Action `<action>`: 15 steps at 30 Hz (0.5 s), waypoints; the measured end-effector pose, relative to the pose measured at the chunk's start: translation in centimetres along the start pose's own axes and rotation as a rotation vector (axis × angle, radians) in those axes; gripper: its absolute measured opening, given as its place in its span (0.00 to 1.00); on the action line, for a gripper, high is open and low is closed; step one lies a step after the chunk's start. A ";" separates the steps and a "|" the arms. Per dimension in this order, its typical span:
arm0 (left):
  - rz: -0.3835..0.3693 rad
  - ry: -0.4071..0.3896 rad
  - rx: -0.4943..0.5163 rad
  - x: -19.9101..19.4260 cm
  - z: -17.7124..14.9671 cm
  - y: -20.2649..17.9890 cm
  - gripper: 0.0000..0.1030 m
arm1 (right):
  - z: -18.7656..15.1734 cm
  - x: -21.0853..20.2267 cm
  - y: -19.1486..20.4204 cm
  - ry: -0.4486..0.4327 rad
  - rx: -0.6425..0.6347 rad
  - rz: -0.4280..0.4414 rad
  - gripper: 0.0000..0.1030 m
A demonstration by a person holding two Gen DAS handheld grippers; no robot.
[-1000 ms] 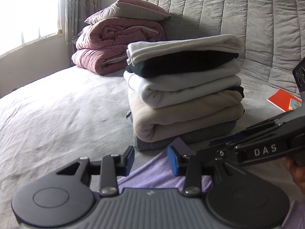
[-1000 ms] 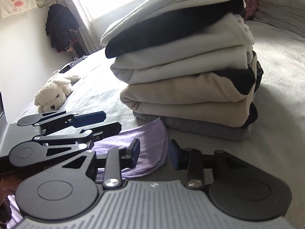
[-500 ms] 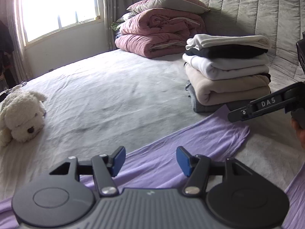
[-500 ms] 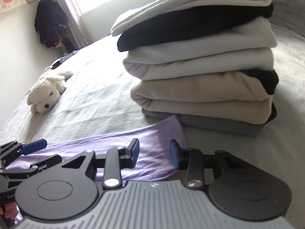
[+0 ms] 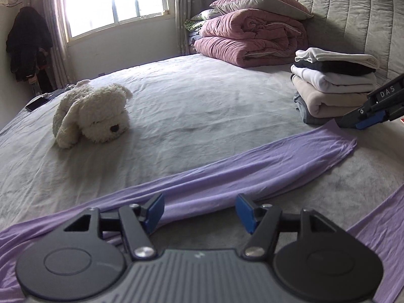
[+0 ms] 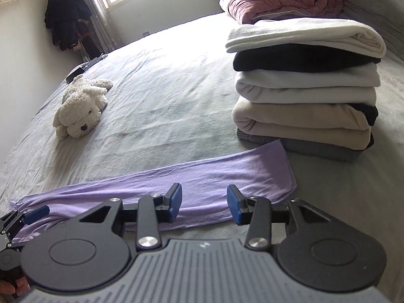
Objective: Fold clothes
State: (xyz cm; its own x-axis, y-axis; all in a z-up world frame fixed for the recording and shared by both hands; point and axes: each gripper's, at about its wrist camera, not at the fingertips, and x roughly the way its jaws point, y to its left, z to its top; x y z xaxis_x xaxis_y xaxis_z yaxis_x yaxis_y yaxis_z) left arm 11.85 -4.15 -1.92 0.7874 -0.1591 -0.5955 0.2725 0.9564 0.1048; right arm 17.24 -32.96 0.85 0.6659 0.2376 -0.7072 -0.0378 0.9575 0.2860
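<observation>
A lilac garment (image 5: 252, 169) lies spread in a long strip across the grey bed, its end near a stack of folded clothes (image 5: 333, 85). My left gripper (image 5: 199, 210) hovers over the strip's near edge; its jaws are opening and nothing is between the blue pads. My right gripper (image 6: 204, 205) hangs above the lilac garment (image 6: 214, 174) close to its right end, jaws also opening, nothing gripped. The right gripper's tip (image 5: 366, 121) shows at the right edge of the left wrist view, beside the stack. The left gripper's tip (image 6: 27, 217) shows at the lower left of the right wrist view.
The folded stack (image 6: 305, 88) of white, black, beige and grey clothes stands right of the garment. A white plush dog (image 5: 93, 116) lies on the bed (image 5: 189, 106) to the left. Pink duvets and a pillow (image 5: 252, 38) are piled by the padded headboard. A phone (image 5: 36, 103) lies at the far left edge.
Both grippers let go of the lilac garment and opened. The left one drew away to the left from the stack; the right one rose and pulled back. The garment now lies stretched out flat.
</observation>
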 end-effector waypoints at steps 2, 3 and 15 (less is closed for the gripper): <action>-0.003 0.010 -0.030 -0.8 -0.7 0.9 0.71 | -0.5 -0.2 1.2 0.019 0.008 -0.007 0.48; -0.008 0.010 -0.034 -1.1 -1.0 1.2 0.73 | -0.7 -0.2 1.9 0.025 0.013 -0.005 0.48; 0.027 0.001 -0.043 -2.7 -5.8 5.2 0.73 | -5.7 2.2 5.0 0.043 0.304 0.099 0.54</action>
State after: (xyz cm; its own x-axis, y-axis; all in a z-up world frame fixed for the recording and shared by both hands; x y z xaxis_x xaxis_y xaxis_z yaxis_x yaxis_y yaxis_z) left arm 7.94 2.67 -4.42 0.7939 -0.1330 -0.5933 0.2272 0.9700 0.0865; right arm 14.28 -26.70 -2.93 0.6382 0.3401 -0.6907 0.1278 0.8379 0.5306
